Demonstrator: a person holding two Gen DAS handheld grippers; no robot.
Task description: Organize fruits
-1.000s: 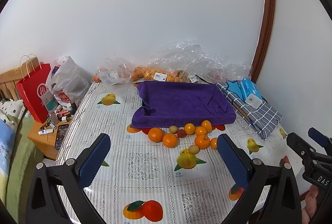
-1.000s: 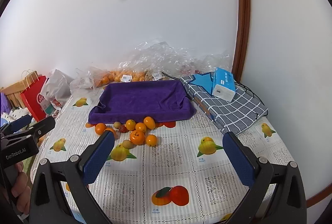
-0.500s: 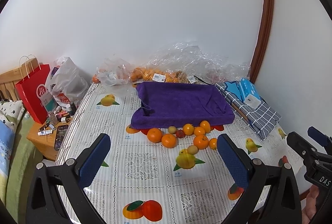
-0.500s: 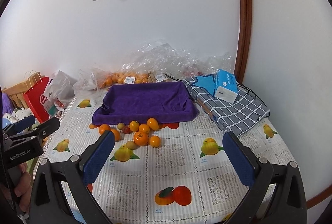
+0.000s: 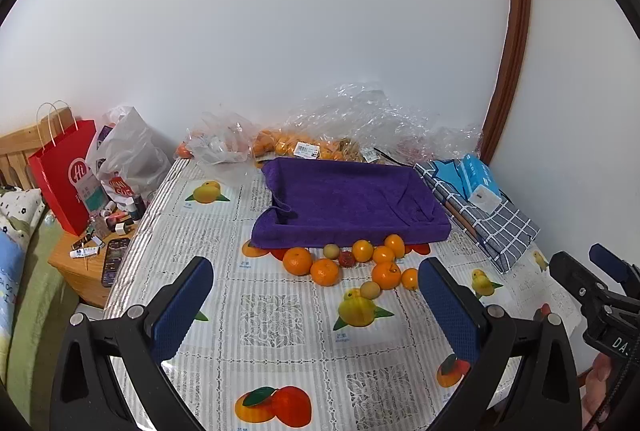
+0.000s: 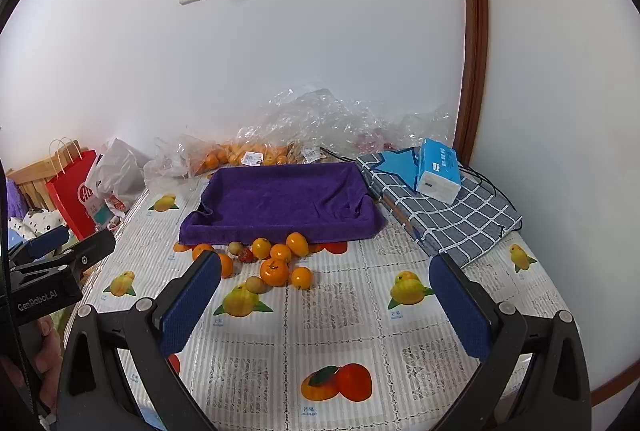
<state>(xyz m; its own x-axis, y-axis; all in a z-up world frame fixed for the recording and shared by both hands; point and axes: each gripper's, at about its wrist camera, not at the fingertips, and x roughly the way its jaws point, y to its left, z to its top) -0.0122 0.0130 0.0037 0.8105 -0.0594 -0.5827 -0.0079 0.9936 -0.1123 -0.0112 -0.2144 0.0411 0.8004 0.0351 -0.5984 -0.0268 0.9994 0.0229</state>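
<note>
Several loose fruits lie on the table in front of a tray lined with a purple towel: oranges, small pale round fruits and a small red fruit. The towel-lined tray holds nothing. My left gripper is open and empty, hovering above the table short of the fruit. My right gripper is open and empty, also short of the fruit and to its right. Each gripper shows at the edge of the other's view.
Clear plastic bags with more oranges lie against the wall behind the tray. A checked cloth with a blue tissue box sits at right. A red paper bag and a cluttered wooden stand stand left of the table.
Both views shift slightly: the fruit and tray sit a little higher and smaller, so both grippers have drawn back or lifted a little. Both stay open and empty.
</note>
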